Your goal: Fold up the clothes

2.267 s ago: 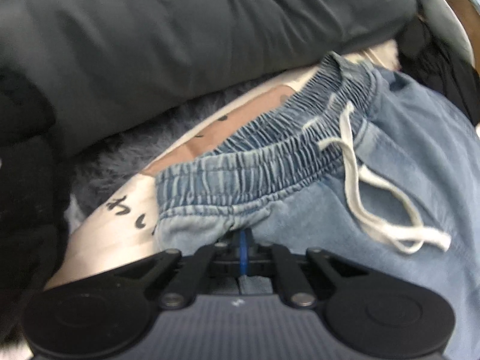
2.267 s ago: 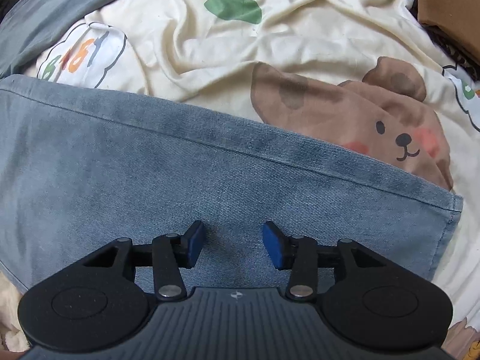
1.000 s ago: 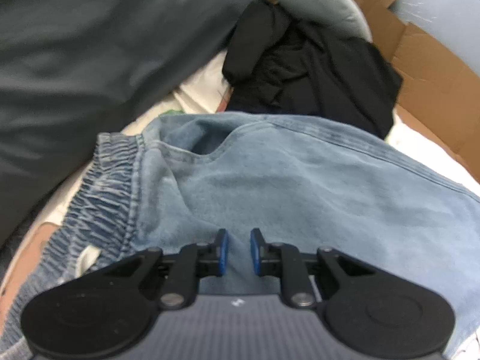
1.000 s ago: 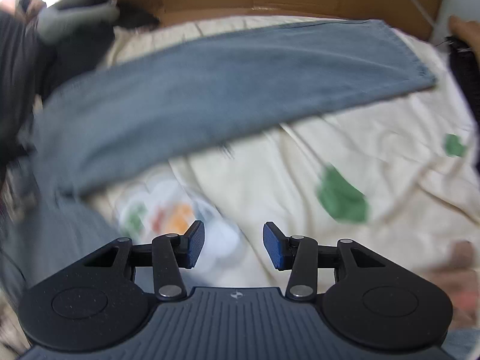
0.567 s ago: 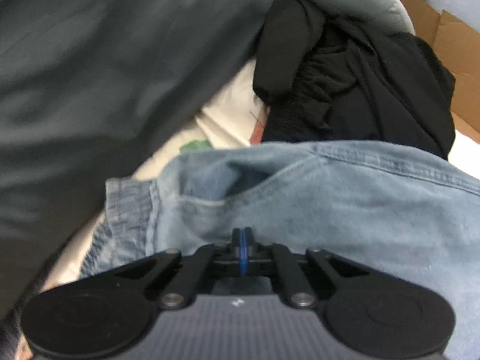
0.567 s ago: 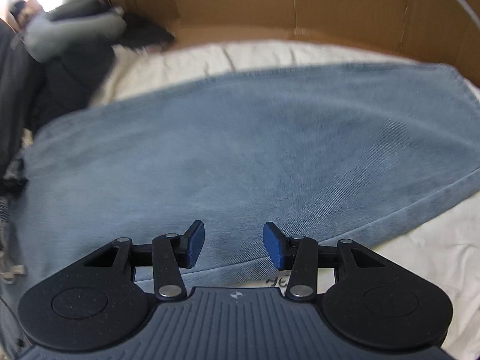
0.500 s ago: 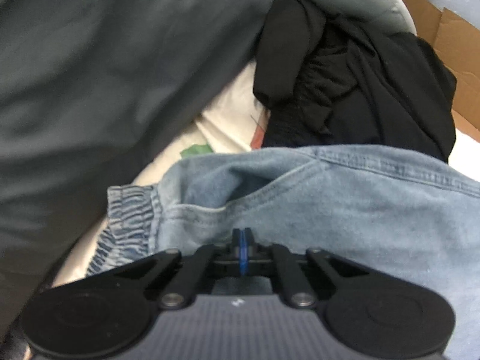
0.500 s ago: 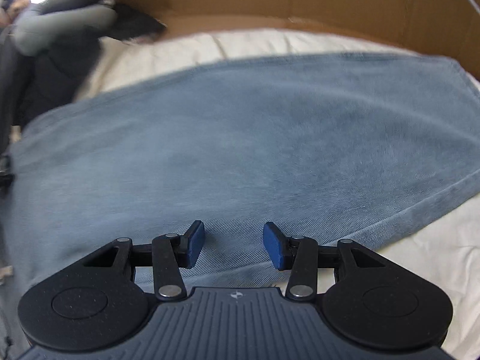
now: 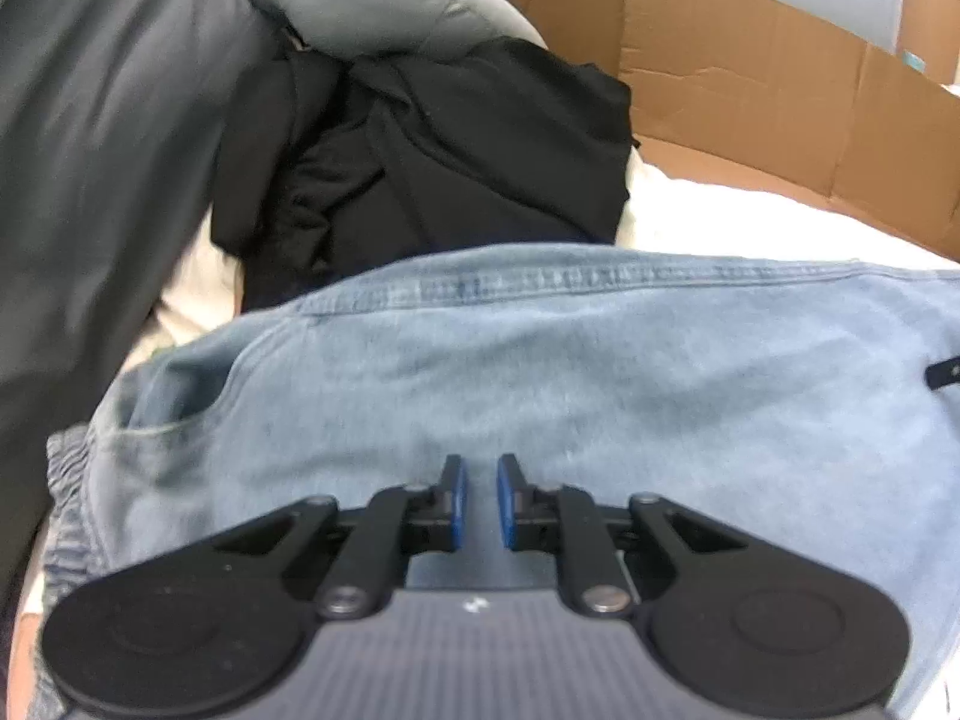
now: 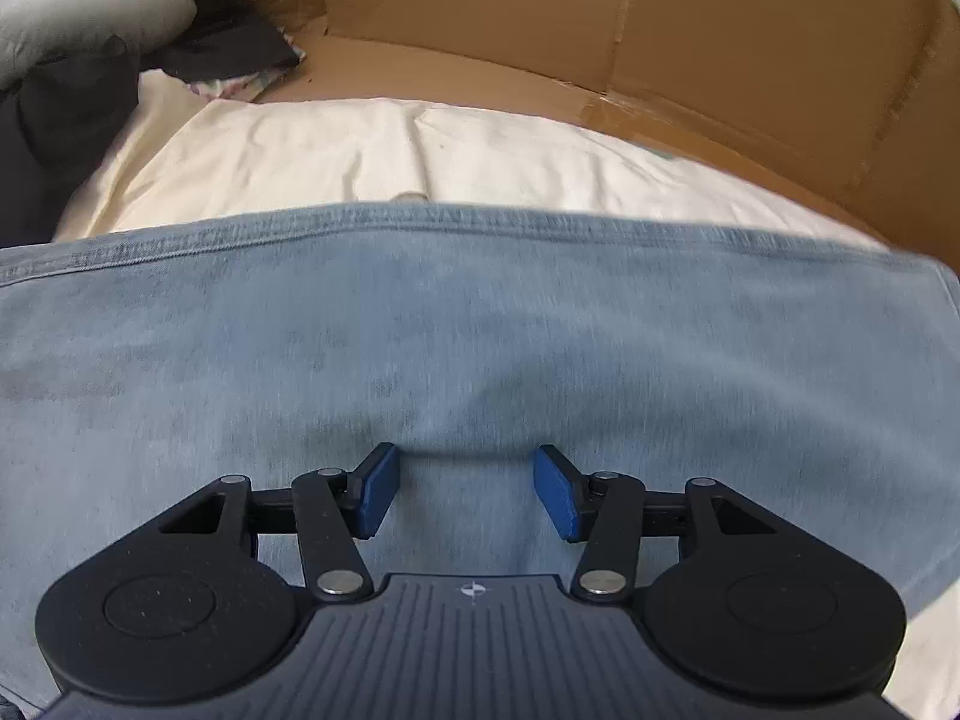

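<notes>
On my left wrist view, the left gripper [image 9: 478,495] sits at lower centre with a narrow gap between its blue pads. Its jaws have just been opening, and I see only flat denim behind the gap, nothing pinched in it. The jeans [image 9: 540,372] fill the middle band of the frame, with the elastic waistband [image 9: 72,480] bunched at the lower left edge and a stitched seam running across above centre. A heap of black clothes [image 9: 432,156] lies in the upper middle, touching the far edge of the denim, with a grey cushion [image 9: 384,0] above it and cardboard [image 9: 750,90] at upper right.

On my right wrist view, the right gripper [image 10: 466,492] is at lower centre, its jaws roughly half apart and just opened a little further, hovering over the jeans [image 10: 480,330] with nothing between the pads. The denim spans the whole width; a cream sheet [image 10: 390,162] shows above it, and the cardboard wall [image 10: 600,18] across the top.

My worry: with the left gap this narrow, a pinch may catch only the top layer, so the leg would peel apart when lifted. The black heap is close enough to be dragged along. On the right I could grab a fold mid-panel instead of an edge and crease the fold crooked.
</notes>
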`<state>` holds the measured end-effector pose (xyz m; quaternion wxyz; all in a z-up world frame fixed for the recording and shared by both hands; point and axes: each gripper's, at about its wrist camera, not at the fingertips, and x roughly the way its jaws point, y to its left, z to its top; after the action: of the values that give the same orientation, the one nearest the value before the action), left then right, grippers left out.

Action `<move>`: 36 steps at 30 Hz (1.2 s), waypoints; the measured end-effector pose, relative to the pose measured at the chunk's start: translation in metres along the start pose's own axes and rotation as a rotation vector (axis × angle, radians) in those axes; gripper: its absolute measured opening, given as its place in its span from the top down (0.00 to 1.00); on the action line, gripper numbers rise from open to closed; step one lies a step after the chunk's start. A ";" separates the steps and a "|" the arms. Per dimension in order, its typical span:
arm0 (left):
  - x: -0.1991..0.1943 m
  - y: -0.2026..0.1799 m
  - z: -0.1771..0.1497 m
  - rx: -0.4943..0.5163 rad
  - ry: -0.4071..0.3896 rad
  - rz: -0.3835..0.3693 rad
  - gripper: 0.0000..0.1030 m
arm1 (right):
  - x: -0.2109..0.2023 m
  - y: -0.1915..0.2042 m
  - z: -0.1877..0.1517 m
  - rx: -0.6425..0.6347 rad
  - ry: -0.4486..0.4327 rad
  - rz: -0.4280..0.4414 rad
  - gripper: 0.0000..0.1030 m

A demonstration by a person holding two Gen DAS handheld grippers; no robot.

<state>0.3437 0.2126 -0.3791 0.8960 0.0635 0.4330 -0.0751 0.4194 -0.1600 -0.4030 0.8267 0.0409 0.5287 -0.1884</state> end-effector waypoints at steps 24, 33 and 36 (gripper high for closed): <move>0.062 0.004 0.069 -0.054 0.026 0.070 0.97 | 0.033 0.107 0.040 -0.011 -0.077 0.097 0.48; 0.064 -0.008 0.090 -0.041 0.094 0.134 0.98 | 0.031 0.095 0.079 -0.100 -0.129 0.177 0.50; 0.051 -0.010 0.088 -0.033 0.080 0.137 0.94 | 0.004 0.063 0.086 -0.084 -0.208 0.197 0.49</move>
<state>0.4409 0.1828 -0.3653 0.8821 0.0812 0.4640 -0.0038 0.5171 -0.1258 -0.3775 0.8924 0.0379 0.4412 -0.0873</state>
